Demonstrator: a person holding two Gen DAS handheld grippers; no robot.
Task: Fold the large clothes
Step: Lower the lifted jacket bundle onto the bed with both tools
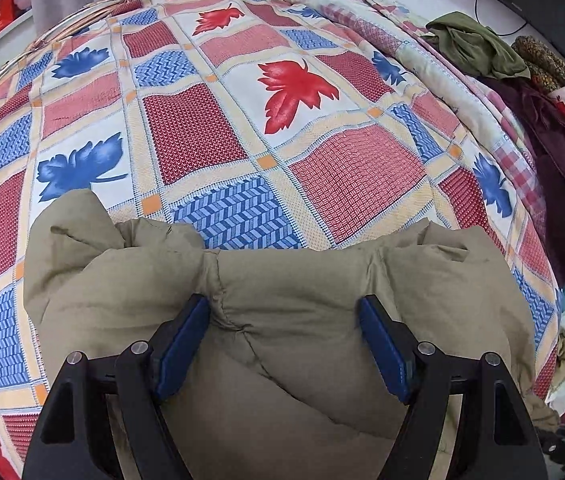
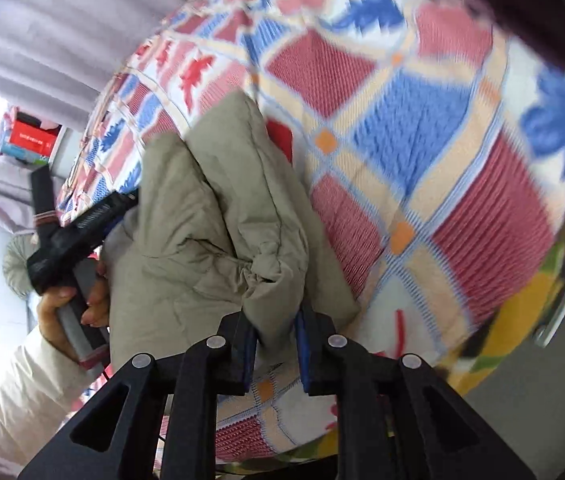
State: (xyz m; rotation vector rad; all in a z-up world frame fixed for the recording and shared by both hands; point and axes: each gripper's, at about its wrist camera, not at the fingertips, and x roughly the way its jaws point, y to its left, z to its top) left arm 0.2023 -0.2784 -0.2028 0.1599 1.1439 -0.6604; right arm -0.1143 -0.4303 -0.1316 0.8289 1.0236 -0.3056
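Left gripper (image 1: 284, 322) stands wide, its blue pads (image 1: 180, 356) pressed into a thick roll of the khaki padded jacket (image 1: 294, 280) bulging between them; whether it truly bites, I cannot tell. Right gripper (image 2: 274, 334) is narrow, pinching a gathered tuck of the same jacket, the rest rising ahead and to its left, where the person's hand (image 2: 70, 300) holds the other tool. Beyond both lies the leaf-patterned bedspread (image 1: 242, 92). Best now, I'd judge: keep both ends level and taut, then lay the jacket flat ahead, clear of the clothes pile (image 1: 542, 92) far right.
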